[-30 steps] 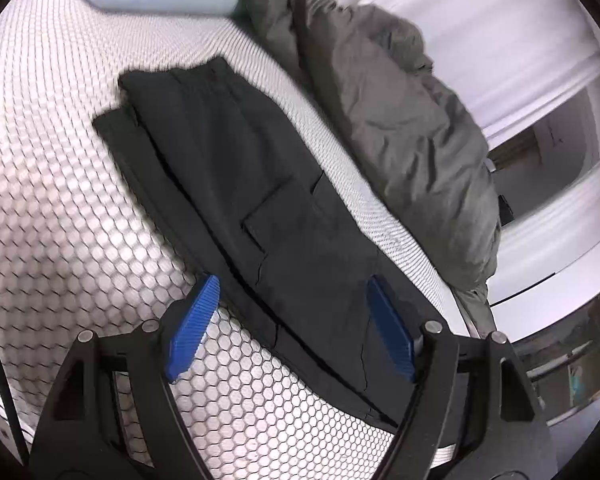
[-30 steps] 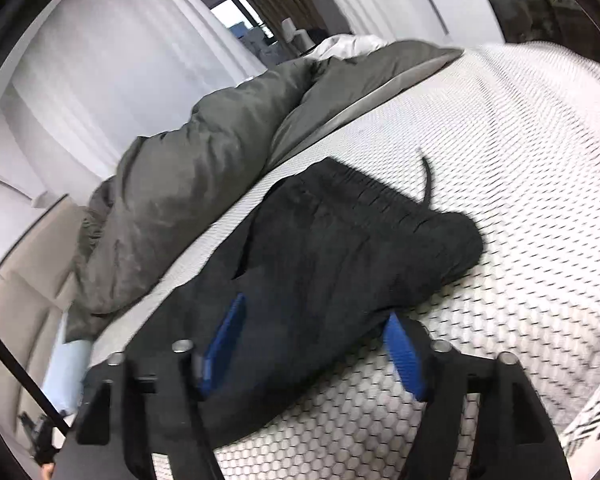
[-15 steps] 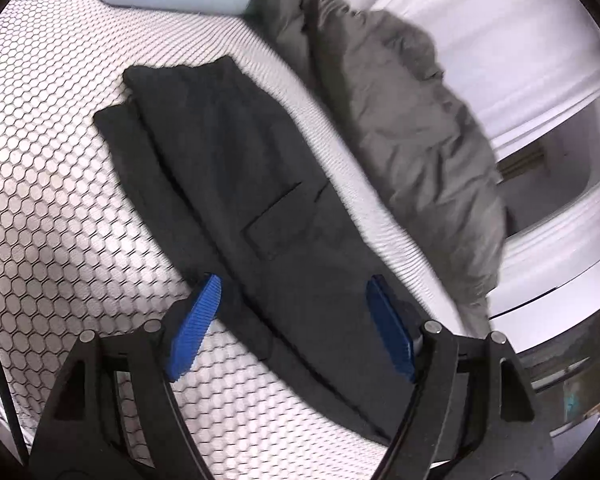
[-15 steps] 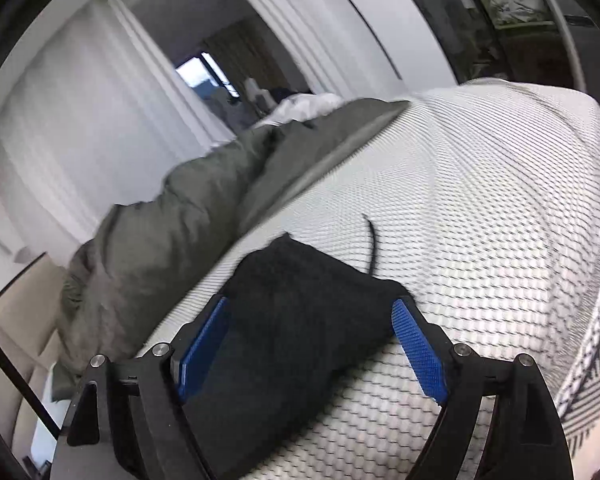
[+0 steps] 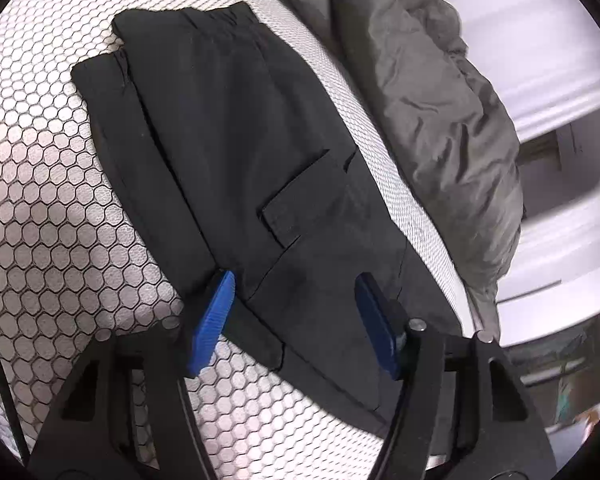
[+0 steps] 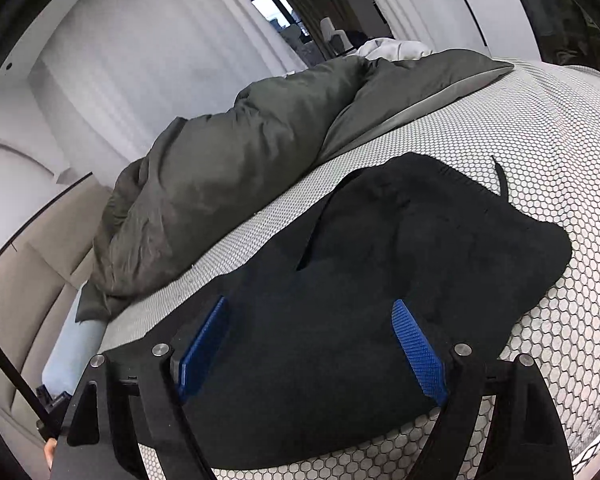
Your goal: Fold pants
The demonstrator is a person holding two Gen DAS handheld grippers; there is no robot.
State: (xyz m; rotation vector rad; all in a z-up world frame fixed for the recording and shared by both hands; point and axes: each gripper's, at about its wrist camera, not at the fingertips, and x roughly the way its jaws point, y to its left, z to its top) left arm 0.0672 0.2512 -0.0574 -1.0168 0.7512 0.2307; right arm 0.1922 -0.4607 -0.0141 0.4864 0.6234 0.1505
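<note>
Black pants (image 5: 236, 136) are lying folded lengthwise on the honeycomb-patterned bed (image 5: 48, 208). The left tool (image 5: 294, 304) is hovering over them, jaws just narrowing, gripping nothing.

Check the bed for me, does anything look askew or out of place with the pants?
The black pants are not squared: one layer juts out past the other along the left side. A loose drawstring trails onto the honeycomb bed cover. The grey duvet is heaped along the far edge.
</note>
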